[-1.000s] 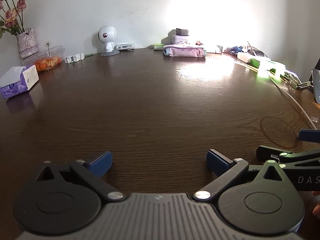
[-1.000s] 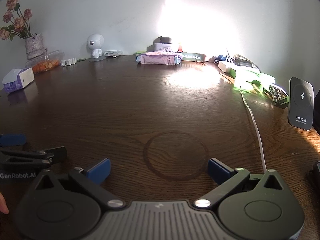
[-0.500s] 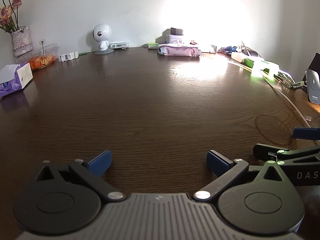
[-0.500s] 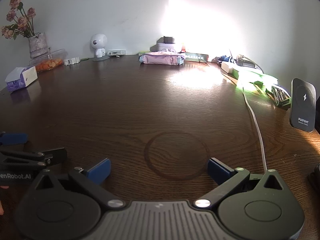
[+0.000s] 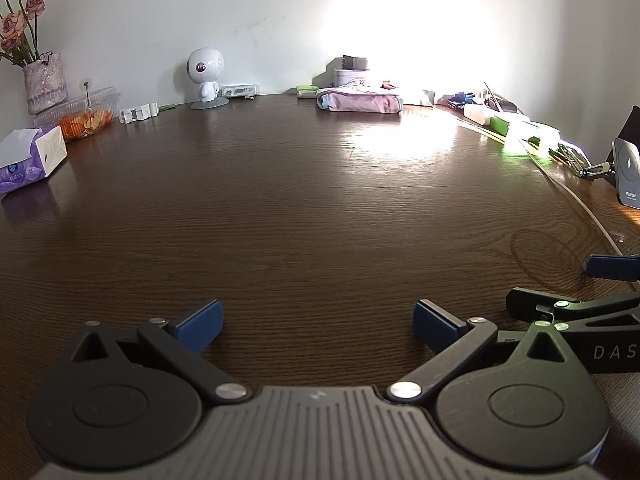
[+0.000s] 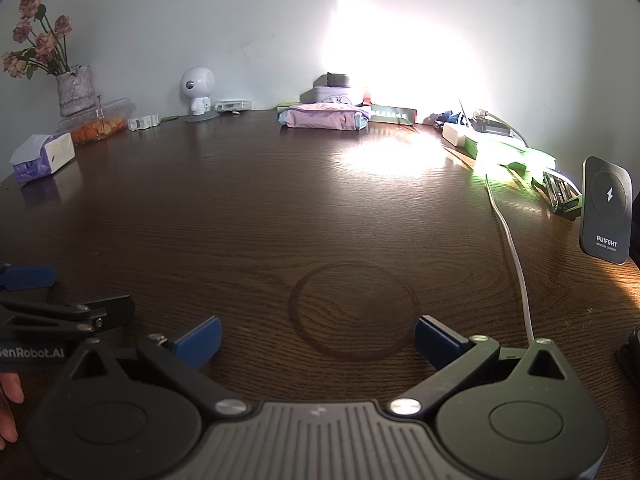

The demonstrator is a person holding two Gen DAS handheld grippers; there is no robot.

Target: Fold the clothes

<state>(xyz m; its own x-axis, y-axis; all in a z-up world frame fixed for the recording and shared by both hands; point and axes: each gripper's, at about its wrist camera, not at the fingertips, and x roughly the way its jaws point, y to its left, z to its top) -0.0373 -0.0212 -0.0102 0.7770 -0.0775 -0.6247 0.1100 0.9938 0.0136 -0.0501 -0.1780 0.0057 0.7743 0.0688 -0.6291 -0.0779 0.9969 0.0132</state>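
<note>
Both tools sit low over the dark wooden table (image 5: 304, 216), side by side near its front edge. The left gripper (image 5: 318, 320) has its blue pads spread wide with nothing between them, and the right gripper (image 6: 318, 334) is spread the same way, also empty, with a pale ring mark in the wood just ahead of it. The only cloth in sight is a pink folded bundle (image 5: 359, 103), far ahead of both tools by the back wall and slightly to the right of the left one's line; it looks already folded, though from here that cannot be settled. Going by this, the step in hand is most likely a reach for the garment. To do it well, carry both tools forward together, keep the jaws wide until the pads straddle a cloth edge, and come in low and flat so one pad slides under the fabric. The right tool should steer clear of the white cable (image 6: 514, 252) and the charger stand (image 6: 606, 210) on its right side.
</note>
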